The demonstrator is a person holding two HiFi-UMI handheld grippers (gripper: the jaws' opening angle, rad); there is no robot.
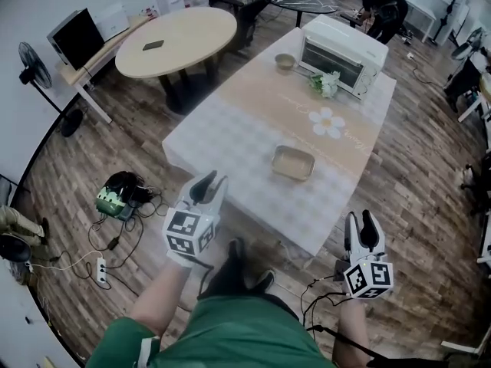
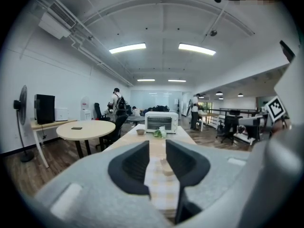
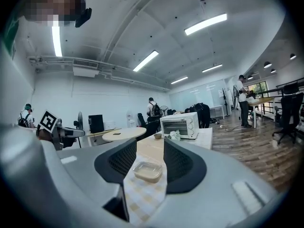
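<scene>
Container – shallow, rectangular, pale, with no lid on it; it lies flat on the checked cloth of the long table, towards the near end and a little right of the middle, with nothing touching it.

Right gripper – held in the air off the near right corner of the table, over the wood floor. Its fingers are parted with nothing between them; in the right gripper view the container shows through the gap, well ahead.

Left gripper – held off the near left edge of the table, level with the other gripper and well apart from it. Its fingers also stand apart and grip nothing.

Far end of the table: a white toaster oven, a small bowl just left of it, and a bunch of flowers in front of it. A daisy print marks the cloth between the flowers and the container.

Beyond, to the left: a round table with a dark flat item lying on it.

Floor, left of the person: a green device among cables, and a power strip.
</scene>
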